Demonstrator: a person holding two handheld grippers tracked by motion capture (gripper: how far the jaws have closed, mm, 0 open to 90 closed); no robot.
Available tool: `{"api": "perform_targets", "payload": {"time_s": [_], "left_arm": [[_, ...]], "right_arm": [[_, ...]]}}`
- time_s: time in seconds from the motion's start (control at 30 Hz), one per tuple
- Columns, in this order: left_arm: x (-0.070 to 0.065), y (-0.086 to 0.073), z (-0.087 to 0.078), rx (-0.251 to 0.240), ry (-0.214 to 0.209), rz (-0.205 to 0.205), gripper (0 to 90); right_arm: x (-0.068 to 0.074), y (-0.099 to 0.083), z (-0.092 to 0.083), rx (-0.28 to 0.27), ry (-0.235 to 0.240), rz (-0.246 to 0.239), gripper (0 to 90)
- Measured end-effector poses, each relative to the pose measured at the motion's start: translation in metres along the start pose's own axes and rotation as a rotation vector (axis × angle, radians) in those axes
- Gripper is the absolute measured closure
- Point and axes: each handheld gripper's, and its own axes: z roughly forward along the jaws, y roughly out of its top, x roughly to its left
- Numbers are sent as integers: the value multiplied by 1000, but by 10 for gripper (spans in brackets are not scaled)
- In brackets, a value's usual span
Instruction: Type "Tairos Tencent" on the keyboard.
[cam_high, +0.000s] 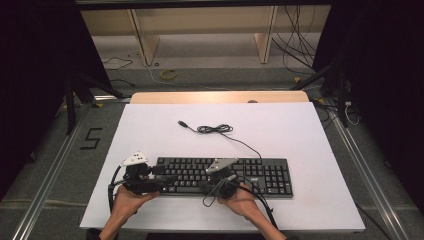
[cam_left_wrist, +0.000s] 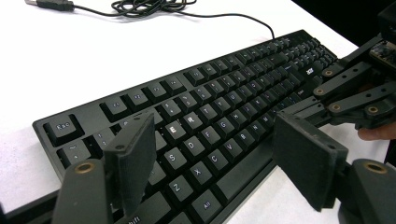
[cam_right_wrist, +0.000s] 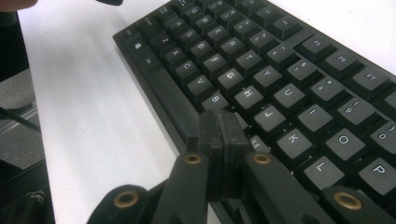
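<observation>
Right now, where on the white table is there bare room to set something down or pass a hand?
Free: the wide left stretch of the table beside the coiled cable, the right side past the keyboard, and the far right corner. Crowded: the near edge, where the left tool and right tool sit at the keyboard's front.

In the right gripper view the keyboard (cam_right_wrist: 261, 70) runs off the top and right edges, and the pressed-together pads of the right gripper (cam_right_wrist: 223, 140) cover the keys directly beneath them (around N and M). In the left gripper view the left gripper (cam_left_wrist: 215, 158) hides keys behind its near pad; the keyboard's bottom-left corner is cropped. High-view key legends are illegible.
</observation>
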Motion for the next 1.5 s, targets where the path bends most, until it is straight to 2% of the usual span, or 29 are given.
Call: {"api": "perform_targets", "payload": {"time_s": [0.3, 0.47, 0.53, 0.7, 0.9, 1.23, 1.4, 1.5], "left_arm": [[1, -1, -1, 0, 0, -3, 302], [1, -1, 0, 3, 2, -3, 301], [1, -1, 0, 3, 3, -5, 301], [3, -1, -1, 2, 4, -8, 302], [3, 0, -1, 6, 9, -7, 303], [6, 0, -1, 17, 19, -10, 304], [8, 0, -1, 38, 15, -1, 306], [7, 0, 0, 55, 13, 2, 307]], "right_arm": [[0, -3, 7, 21, -22, -20, 900], [1, -2, 7, 25, -21, -21, 900], [1, -2, 5, 27, -15, -7, 900], [-4, 2, -5, -36, 5, 17, 900], [-9, 6, -13, -78, 3, 32, 798], [-17, 11, -21, -100, -10, 60, 548], [-21, 18, -24, -120, -6, 73, 465], [-23, 23, -23, -121, -5, 77, 450]]}}
